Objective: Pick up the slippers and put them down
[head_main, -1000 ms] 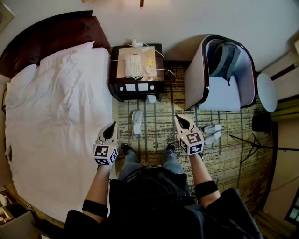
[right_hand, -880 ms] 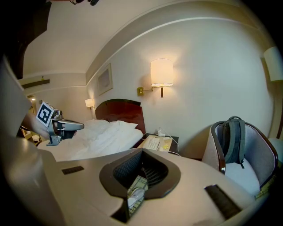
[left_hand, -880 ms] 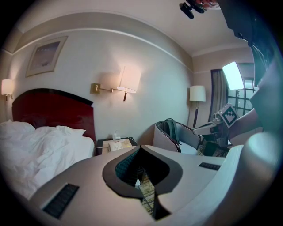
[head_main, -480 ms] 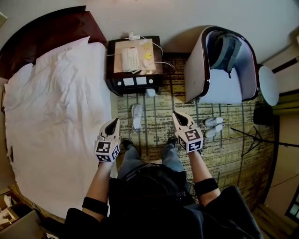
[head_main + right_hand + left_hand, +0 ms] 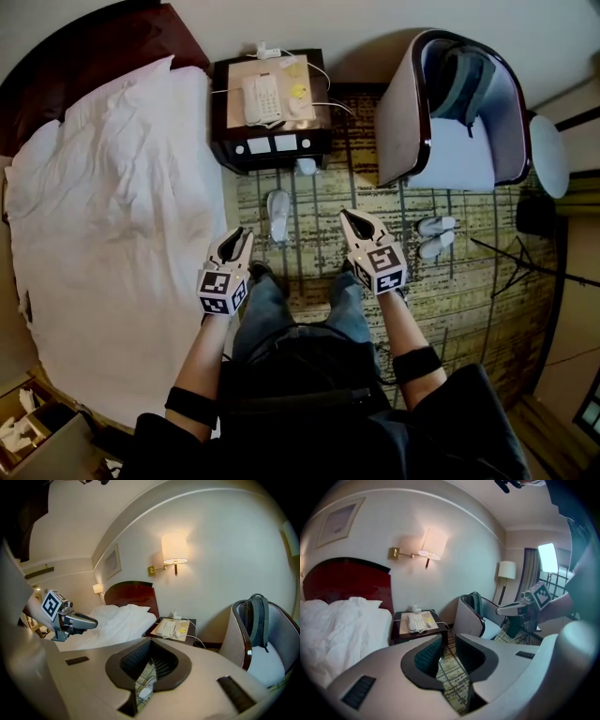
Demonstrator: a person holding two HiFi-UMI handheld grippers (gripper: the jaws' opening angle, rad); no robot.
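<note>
1. The left tongs [image 5: 238, 236] are only just parting, with nothing between them; the right tongs [image 5: 349, 219] are sitting clenched, empty.
2. One slipper [image 5: 277, 216] is lying on the carpet [image 5: 319, 258] ahead, a pair [image 5: 437, 236] beside the chair [image 5: 450, 150].
3. Likely best: opening wider while lowering over the slipper's edge.

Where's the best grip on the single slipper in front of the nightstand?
Probably the near end of the slipper, pinched across its narrow width from above: it lies flat on the carpet, lengthwise toward the nightstand.
</note>
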